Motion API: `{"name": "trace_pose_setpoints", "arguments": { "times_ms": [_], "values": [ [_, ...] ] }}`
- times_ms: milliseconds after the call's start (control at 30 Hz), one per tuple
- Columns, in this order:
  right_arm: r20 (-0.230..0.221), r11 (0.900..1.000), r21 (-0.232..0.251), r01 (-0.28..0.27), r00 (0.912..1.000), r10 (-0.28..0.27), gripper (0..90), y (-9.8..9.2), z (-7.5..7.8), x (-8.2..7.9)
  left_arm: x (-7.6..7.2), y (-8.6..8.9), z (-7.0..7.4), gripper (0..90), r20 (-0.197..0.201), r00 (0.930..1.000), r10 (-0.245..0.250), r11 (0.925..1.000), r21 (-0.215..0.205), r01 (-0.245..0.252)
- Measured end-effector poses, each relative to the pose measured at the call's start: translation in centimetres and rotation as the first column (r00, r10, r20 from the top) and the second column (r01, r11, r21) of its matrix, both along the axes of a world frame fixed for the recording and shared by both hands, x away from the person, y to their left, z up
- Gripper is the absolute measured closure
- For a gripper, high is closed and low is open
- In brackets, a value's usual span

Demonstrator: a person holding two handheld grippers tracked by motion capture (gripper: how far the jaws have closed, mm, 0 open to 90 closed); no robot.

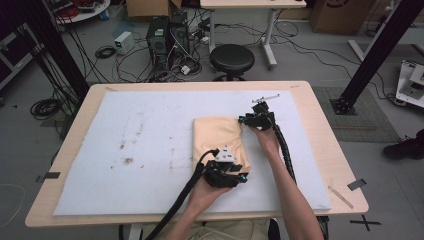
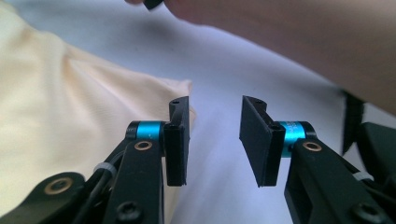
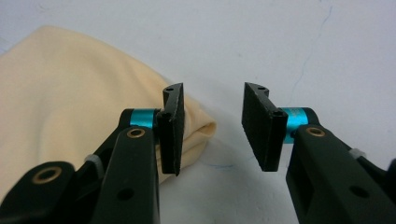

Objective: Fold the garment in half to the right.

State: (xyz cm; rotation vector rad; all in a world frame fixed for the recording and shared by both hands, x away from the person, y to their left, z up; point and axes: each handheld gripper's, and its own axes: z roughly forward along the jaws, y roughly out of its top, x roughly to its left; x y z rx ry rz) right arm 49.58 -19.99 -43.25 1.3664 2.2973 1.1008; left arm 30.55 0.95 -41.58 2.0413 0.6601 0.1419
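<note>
Broadly, we work down from the biggest item. One counter, light wood, carries one white foam pad that covers nearly all of its top; the pad is speckled with dark marks toward its left half.

On the pad, a little right of centre, lies one folded cloth, pale yellow, roughly rectangular, flat with soft rounded folds. We count one cloth, no second piece.

Handling, as we judge it: light, limp, no stiffness at all. It should drape and sag from any grip, and layers may slide apart if only the top one is pinched. Not fragile, and on the foam we expect it to drag rather than slide. Best hold looks like the two right-hand corners or the folded edge between them, taking all layers at once, fingers coming in low along the pad.

Two grippers, one per hand. Left gripper sits at the near right corner of the cloth; in the left gripper view its fingers stand partly apart with bare pad between them, the cloth corner just beside the left finger, nothing gripped. Right gripper sits at the far right corner; in the right gripper view its fingers are likewise partly apart, the folded cloth edge just behind the left finger, nothing gripped.

Tally: counter 1, pad 1, cloth 1, grippers 2.
</note>
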Motion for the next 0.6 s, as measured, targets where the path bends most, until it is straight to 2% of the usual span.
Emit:
{"name": "trace_pose_setpoints", "arguments": {
  "times_ms": [100,200,300,400,500,533,600],
  "values": [
    [0.025,1.0,0.006,0.005,0.9997,-0.005,57.2,0.1,0.7,-0.4,0.3,2.5,1.4,60.3,0.025,0.9981,0.056,0.9982,-0.025,-0.055],
    [0.053,1.0,0.017,0.006,0.9986,-0.007,53.5,-0.1,1.5,-1.0,0.7,5.2,2.4,59.6,0.053,0.9907,0.125,0.9915,-0.045,-0.123],
    [0.082,0.999,0.04,0.004,0.9966,-0.007,46.3,-0.4,2.5,-1.9,1.1,7.8,3.1,58.2,0.075,0.9786,0.192,0.9814,-0.028,-0.19],
    [0.119,0.998,0.058,-0.005,0.9929,-0.002,37.1,-0.8,3.5,-3.0,1.3,10.2,3.4,53.7,0.084,0.9667,0.242,0.9702,-0.034,-0.24],
    [0.127,0.998,0.043,-0.035,0.9915,0.03,31.0,-0.9,4.3,-4.2,1.2,12.3,3.3,52.1,0.088,0.9569,0.277,0.9609,-0.027,-0.276],
    [0.14,0.998,0.034,-0.045,0.9893,0.039,31.1,-1.0,4.6,-4.7,1.1,12.9,3.3,52.1,0.091,0.9519,0.293,0.9562,-0.028,-0.291],
    [0.195,0.999,0.013,-0.048,0.9799,0.044,31.9,-1.2,5.0,-6.0,0.9,14.3,3.2,51.4,0.094,0.9454,0.312,0.9501,-0.027,-0.311]
  ]
}}
